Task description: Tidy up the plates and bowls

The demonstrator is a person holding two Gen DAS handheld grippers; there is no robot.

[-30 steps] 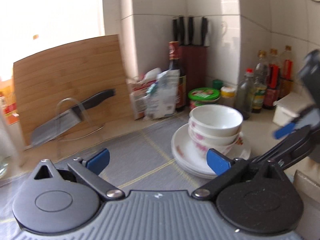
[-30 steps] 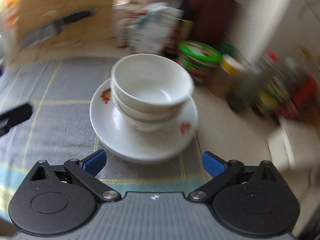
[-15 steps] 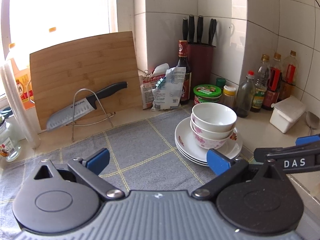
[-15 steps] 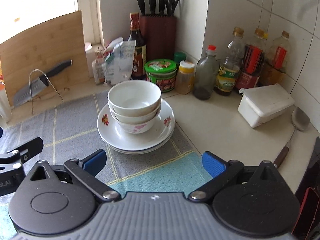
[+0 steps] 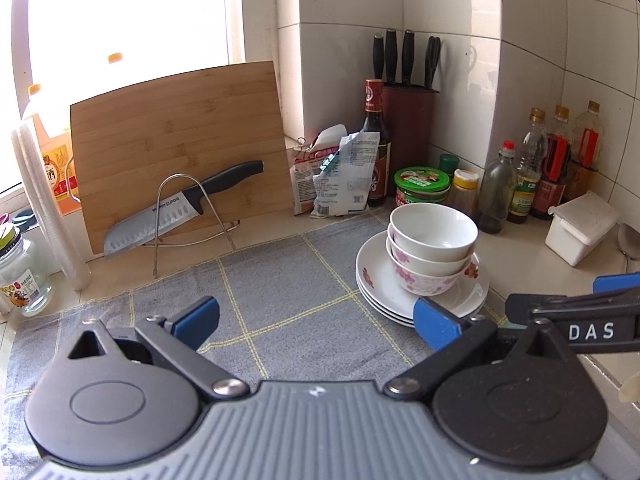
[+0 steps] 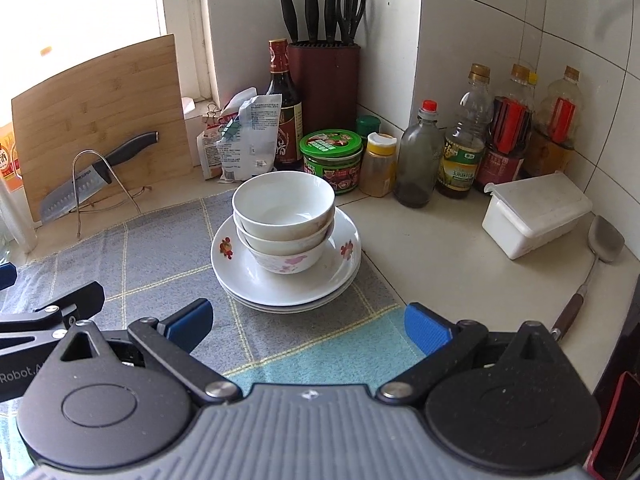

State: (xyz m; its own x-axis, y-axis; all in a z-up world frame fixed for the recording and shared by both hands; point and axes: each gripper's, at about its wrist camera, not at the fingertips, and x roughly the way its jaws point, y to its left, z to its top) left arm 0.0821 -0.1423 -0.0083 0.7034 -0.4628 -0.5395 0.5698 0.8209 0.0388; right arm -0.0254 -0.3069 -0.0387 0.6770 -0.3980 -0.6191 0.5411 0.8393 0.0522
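Note:
Three white bowls are nested on a stack of white flowered plates at the right edge of a grey checked cloth. My left gripper stands open over the cloth, left of and nearer than the stack, with nothing between its fingers. Directly in front of the stack, a short way back from it, my right gripper is open and empty too. Each gripper shows at the edge of the other's view.
A bamboo cutting board and a knife on a wire stand are at the back left. Bags, a sauce bottle, a knife block, jars and oil bottles line the corner. A white lidded box and a spatula lie right.
Both grippers have drawn back and up from the stack, and the views went from blurred to steady. The bowls and plates have not moved.

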